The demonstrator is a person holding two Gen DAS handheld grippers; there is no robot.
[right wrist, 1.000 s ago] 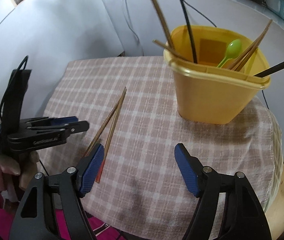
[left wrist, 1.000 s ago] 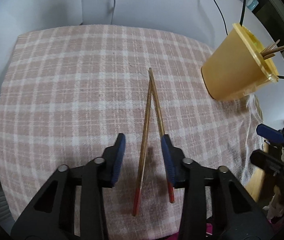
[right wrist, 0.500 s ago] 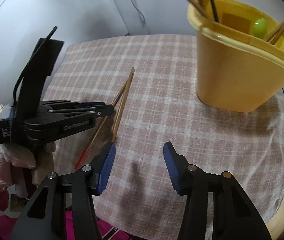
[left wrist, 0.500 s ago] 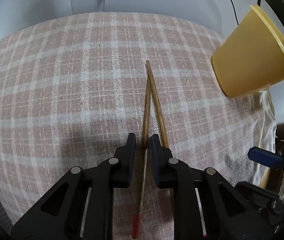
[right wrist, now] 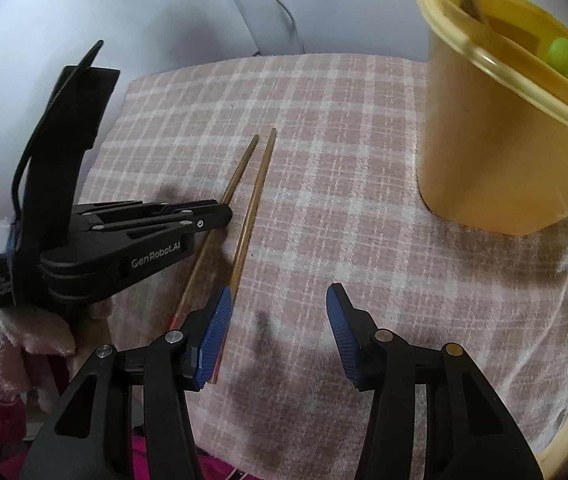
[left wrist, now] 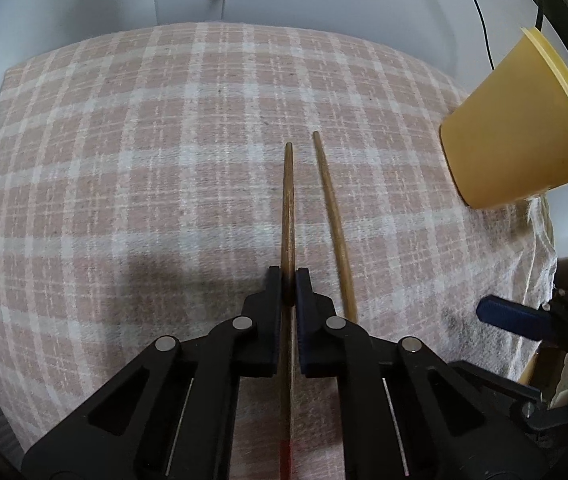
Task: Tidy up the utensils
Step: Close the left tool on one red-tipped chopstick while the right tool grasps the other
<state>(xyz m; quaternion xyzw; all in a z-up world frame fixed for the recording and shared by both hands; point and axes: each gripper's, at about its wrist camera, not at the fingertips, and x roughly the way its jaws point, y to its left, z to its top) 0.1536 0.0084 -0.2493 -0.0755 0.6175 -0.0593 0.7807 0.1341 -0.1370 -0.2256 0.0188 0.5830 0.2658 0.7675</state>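
Two wooden chopsticks with red ends lie on a pink checked cloth (left wrist: 124, 160). My left gripper (left wrist: 288, 280) is shut on the left chopstick (left wrist: 287, 200), its tip pointing away. The other chopstick (left wrist: 333, 216) lies on the cloth just to its right. In the right wrist view the left gripper (right wrist: 220, 212) holds the left chopstick (right wrist: 240, 172) and the second chopstick (right wrist: 256, 188) lies beside it. My right gripper (right wrist: 276, 320) is open and empty above the cloth, its left finger over that chopstick's near end. A yellow utensil cup (right wrist: 495, 152) stands at the right, also in the left wrist view (left wrist: 511, 136).
The cup holds several chopsticks and a green spoon (right wrist: 559, 52). The right gripper (left wrist: 523, 320) shows at the right edge of the left wrist view. A white wall with cables runs behind the table. The cloth hangs over the table's right edge (left wrist: 539, 264).
My left gripper closed onto the left chopstick and shifted it away from the other one. My right gripper moved lower and closer to the cloth, with the cup now nearer.
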